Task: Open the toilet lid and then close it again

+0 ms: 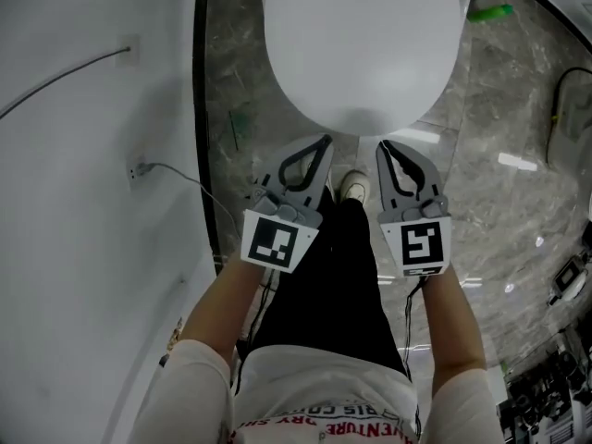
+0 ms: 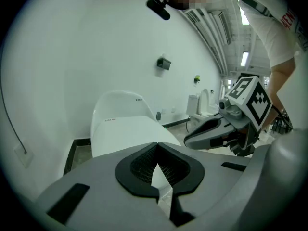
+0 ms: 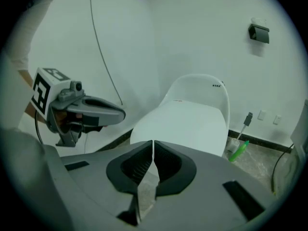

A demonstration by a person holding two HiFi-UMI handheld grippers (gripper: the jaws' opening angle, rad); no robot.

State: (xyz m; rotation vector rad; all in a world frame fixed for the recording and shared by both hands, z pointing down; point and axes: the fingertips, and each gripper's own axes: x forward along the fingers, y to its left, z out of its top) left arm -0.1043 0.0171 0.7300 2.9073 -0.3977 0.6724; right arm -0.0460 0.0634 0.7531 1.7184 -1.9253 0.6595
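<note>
White toilet lid (image 1: 363,44) is down on the bowl, straight ahead of both tips. Left hand-held gripper (image 1: 323,141) and right hand-held gripper (image 1: 383,146) sit side by side, just short of the lid's front edge, and look clear of it. Both jaw pairs are pressed together with nothing between them; each gripper view confirms it. Opening step not started.

Risks:
- Closed jaws can't pinch the rim. Either spread them first or hook a tip under the lip.
- Lid is glossy, curved plastic, so a tip will likely skate off.
- If the lid slips off mid-lift, it slams.
- Green bottle (image 1: 490,12) stands on the marble floor (image 1: 518,109), beyond the right hand-held gripper and beside the bowl. A wide swing could knock it.
</note>
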